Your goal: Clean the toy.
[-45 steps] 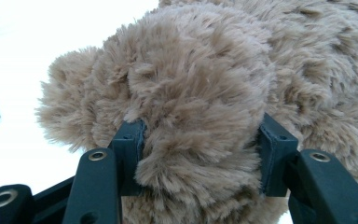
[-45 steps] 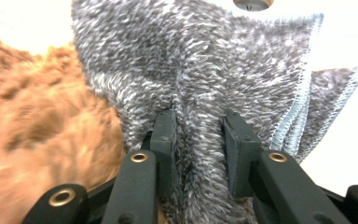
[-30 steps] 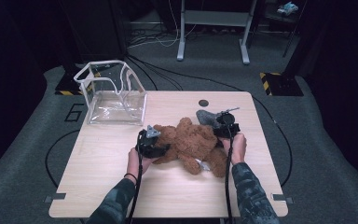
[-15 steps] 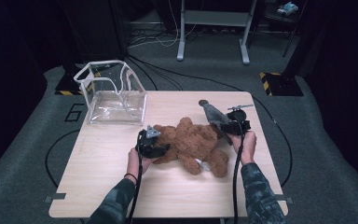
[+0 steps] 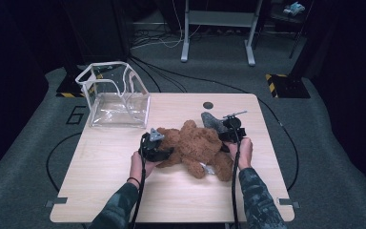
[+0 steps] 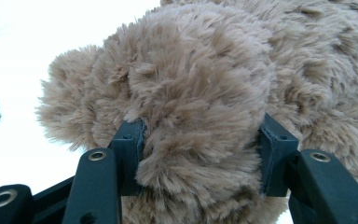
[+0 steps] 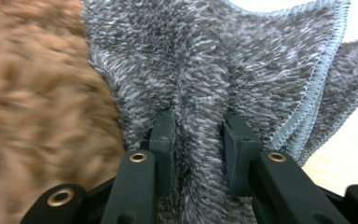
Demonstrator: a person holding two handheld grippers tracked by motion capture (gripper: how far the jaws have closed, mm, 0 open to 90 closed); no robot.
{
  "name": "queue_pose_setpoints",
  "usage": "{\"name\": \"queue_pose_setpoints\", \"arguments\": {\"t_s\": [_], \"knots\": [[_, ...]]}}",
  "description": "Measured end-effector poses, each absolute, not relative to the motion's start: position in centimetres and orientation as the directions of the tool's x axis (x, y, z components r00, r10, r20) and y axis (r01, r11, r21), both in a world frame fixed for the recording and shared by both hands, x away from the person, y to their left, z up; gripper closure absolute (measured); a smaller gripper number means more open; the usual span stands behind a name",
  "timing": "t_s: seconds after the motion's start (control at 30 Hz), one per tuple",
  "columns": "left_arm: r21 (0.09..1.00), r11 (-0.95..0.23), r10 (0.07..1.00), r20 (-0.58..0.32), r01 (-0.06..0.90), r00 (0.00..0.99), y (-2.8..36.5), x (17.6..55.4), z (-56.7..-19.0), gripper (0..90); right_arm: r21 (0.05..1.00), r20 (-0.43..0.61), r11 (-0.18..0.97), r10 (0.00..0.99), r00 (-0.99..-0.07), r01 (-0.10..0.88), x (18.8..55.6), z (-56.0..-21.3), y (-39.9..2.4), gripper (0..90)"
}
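The left tool [image 6: 200, 140] pinched a rounded, furry part of the brown teddy bear [image 5: 195, 145], its black pads pressed into the plush on both sides. The right tool [image 7: 198, 135] was clamped on a bunched fold of grey fleecy cloth [image 7: 223, 60] (edged with pale blue stitching), just beside the bear's fur. In the high view the bear lay near the middle of the wooden desk [image 5: 100, 191], between the two hands, the cloth [image 5: 212, 120] at its far right side. A clear plastic bag [image 5: 116, 102] stood open at the desk's far left corner, well apart.
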State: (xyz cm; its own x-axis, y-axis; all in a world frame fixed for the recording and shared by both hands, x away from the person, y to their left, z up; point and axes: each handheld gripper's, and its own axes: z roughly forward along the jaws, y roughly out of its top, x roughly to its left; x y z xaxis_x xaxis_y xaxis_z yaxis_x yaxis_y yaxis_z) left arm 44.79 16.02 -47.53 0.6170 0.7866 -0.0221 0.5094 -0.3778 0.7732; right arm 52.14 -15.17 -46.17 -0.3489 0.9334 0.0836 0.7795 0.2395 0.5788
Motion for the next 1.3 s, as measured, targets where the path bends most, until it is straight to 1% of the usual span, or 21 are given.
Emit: {"name": "queue_pose_setpoints", "arguments": {"t_s": [0.07,0.23,0.3,0.33,0.4,0.5,0.57,0.6,0.63,0.67,0.7,0.73,0.8,1.03,1.13,1.23,1.3], "knots": [[0.773,-0.377,0.787,-0.022,0.51,0.617,16.0,44.8,-47.5,46.5,0.568,0.055,0.25,0.939,-0.34,0.784,52.2,-46.3,-15.5,69.0],[0.773,-0.376,0.789,-0.022,0.511,0.613,16.0,44.8,-47.5,45.8,0.552,0.064,0.224,0.949,-0.309,0.803,52.1,-47.1,-16.7,68.8],[0.772,-0.376,0.79,-0.021,0.512,0.613,16.0,44.8,-47.4,44.1,0.55,0.047,0.239,0.948,-0.315,0.8,51.9,-47.0,-16.8,68.8],[0.769,-0.388,0.789,-0.007,0.507,0.614,15.9,44.7,-47.3,43.3,0.55,0.043,0.248,0.945,-0.324,0.798,51.9,-47.0,-16.8,68.7],[0.765,-0.382,0.796,-0.013,0.519,0.605,15.9,44.8,-47.2,38.9,0.55,0.04,0.251,0.945,-0.325,0.796,51.8,-46.9,-16.7,68.7],[0.755,-0.394,0.793,-0.008,0.523,0.609,15.9,44.9,-47.0,34.8,0.551,0.034,0.254,0.945,-0.326,0.795,51.8,-46.8,-16.7,68.6],[0.749,-0.387,0.799,-0.018,0.537,0.601,15.8,44.9,-46.9,27.9,0.578,0.029,0.25,0.945,-0.326,0.777,51.7,-46.1,-16.7,68.3],[0.741,-0.381,0.802,-0.033,0.553,0.597,15.9,45.1,-47.1,25.6,0.607,0.039,0.231,0.947,-0.319,0.761,51.5,-45.7,-16.7,68.3],[0.741,-0.381,0.802,-0.033,0.553,0.597,15.9,45.1,-47.1,23.2,0.631,0.074,0.208,0.943,-0.325,0.747,51.3,-45.2,-16.7,68.2],[0.728,-0.357,0.807,-0.075,0.586,0.585,16.1,45.4,-47.5,20.0,0.656,0.08,0.214,0.934,-0.349,0.723,51.4,-45.0,-16.7,68.2],[0.726,-0.345,0.808,-0.092,0.595,0.581,16.2,45.4,-47.8,19.1,0.657,0.079,0.228,0.927,-0.366,0.719,51.3,-44.8,-16.4,68.2],[0.727,-0.355,0.808,-0.078,0.587,0.584,16.3,45.4,-47.8,18.9,0.655,0.067,0.248,0.922,-0.382,0.714,51.4,-44.8,-16.1,68.2],[0.732,-0.344,0.813,-0.081,0.588,0.577,16.1,45.3,-48.0,18.9,0.629,0.054,0.275,0.918,-0.393,0.728,51.5,-45.1,-15.5,68.2],[0.72,-0.37,0.813,-0.055,0.587,0.58,15.9,45.3,-48.0,19.6,0.591,0.067,0.262,0.926,-0.371,0.763,51.8,-46.5,-15.6,68.4],[0.717,-0.382,0.81,-0.043,0.583,0.584,15.8,45.3,-48.0,19.7,0.561,0.031,0.27,0.938,-0.345,0.782,51.8,-47.2,-16.2,68.4],[0.717,-0.386,0.812,-0.034,0.581,0.583,15.7,45.3,-48.0,19.8,0.513,-0.043,0.29,0.949,-0.314,0.808,51.7,-47.8,-16.9,68.4],[0.717,-0.385,0.812,-0.036,0.581,0.582,15.7,45.3,-48.0,19.8,0.504,-0.037,0.278,0.953,-0.301,0.818,51.5,-47.8,-17.2,68.4]]}}
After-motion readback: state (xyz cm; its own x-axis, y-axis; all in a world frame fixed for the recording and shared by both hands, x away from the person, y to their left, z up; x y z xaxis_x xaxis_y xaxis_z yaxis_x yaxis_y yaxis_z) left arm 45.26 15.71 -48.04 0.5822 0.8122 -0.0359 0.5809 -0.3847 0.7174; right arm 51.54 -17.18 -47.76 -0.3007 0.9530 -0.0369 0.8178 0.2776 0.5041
